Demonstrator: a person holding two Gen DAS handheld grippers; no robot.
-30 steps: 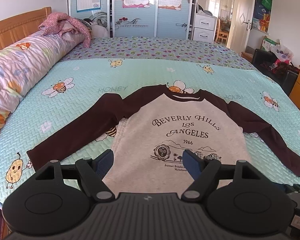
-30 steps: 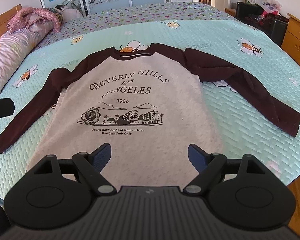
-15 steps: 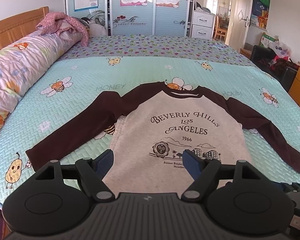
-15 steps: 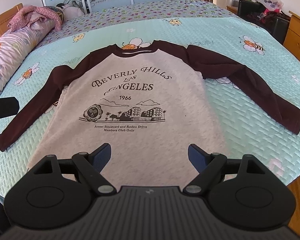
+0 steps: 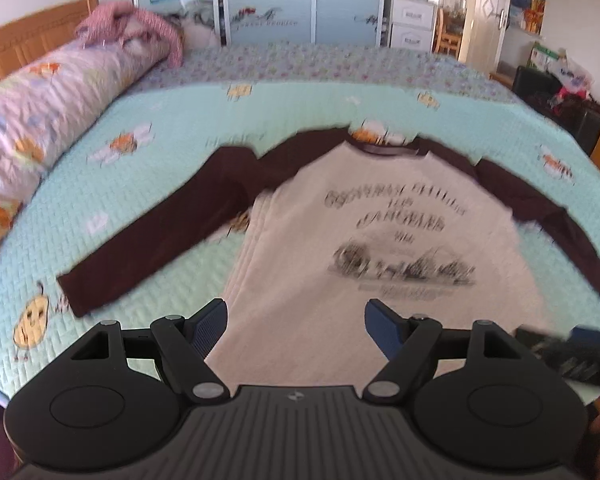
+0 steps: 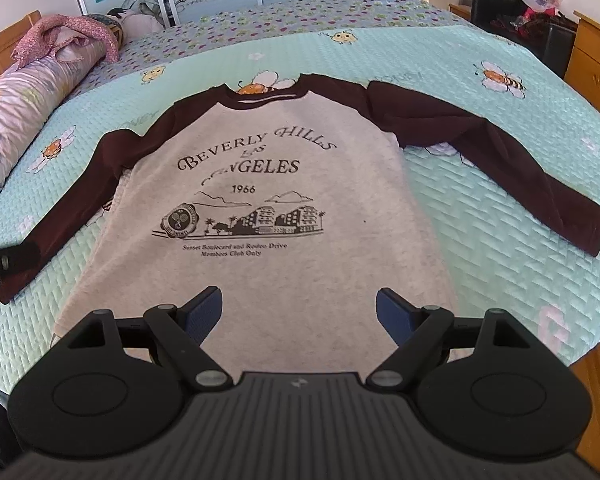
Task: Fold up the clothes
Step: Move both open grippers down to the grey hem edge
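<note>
Lying flat and face up on the bed (image 6: 480, 128), the shirt (image 6: 284, 216) is spreading across the bee-print quilt with its neck pointing away from you. Its grey body is showing the print "BEVERLY HILLS LOS ANGELES 1966", and both dark sleeves are stretching out to the sides, angling down toward the near edge of the bed. You are holding the right gripper (image 6: 299, 306) over the shirt's hem, jaws wide apart and gripping nothing; the grey cloth is showing between its blue pads (image 6: 204, 307). You are holding the left gripper (image 5: 296, 320) over the shirt's left lower part, also wide open and empty, with the left sleeve (image 5: 160, 236) lying out to its left. The left wrist view is coming through blurred, so the print there is not reading clearly. A rolled quilt (image 6: 24, 108) is lying along the left side of the bed, with a pink garment (image 6: 66, 34) sitting on its far end near the headboard.
</note>
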